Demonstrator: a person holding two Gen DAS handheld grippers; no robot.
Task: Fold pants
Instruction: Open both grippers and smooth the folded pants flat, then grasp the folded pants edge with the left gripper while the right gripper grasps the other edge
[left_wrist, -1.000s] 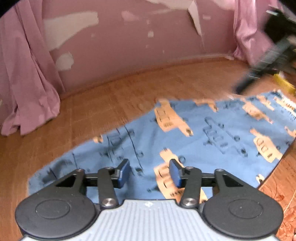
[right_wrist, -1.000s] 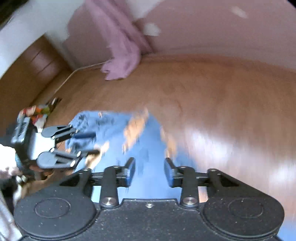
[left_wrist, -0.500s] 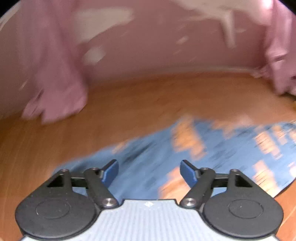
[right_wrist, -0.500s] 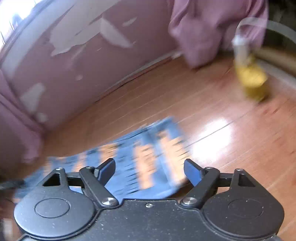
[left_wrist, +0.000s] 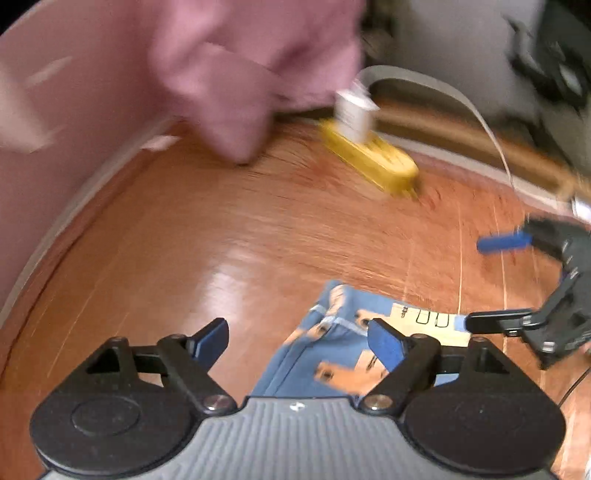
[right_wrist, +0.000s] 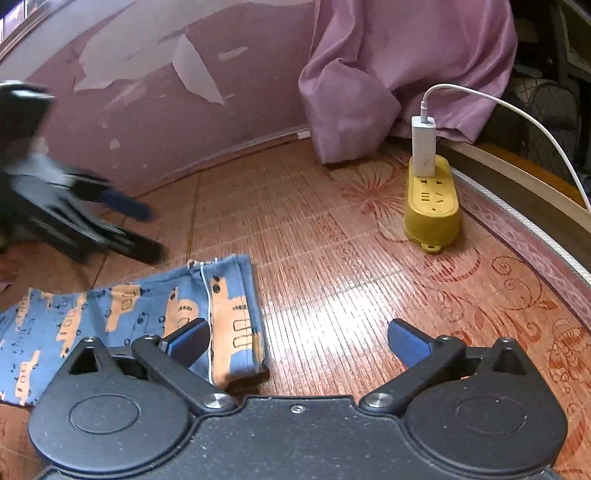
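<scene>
Left wrist view, blurred: the left gripper (left_wrist: 297, 339) gapes wide, empty, over the end of the blue pants (left_wrist: 334, 354) on the wooden floor (left_wrist: 229, 236); a yellow power strip (left_wrist: 369, 158) lies well beyond the pants. Right wrist view: the right gripper (right_wrist: 297, 338) is spread wide, empty; the pants (right_wrist: 122, 317) lie flat under its left finger, the power strip (right_wrist: 432, 206) well beyond them, right.

Blue truck-print pants (right_wrist: 122, 321) flat on floor
</scene>
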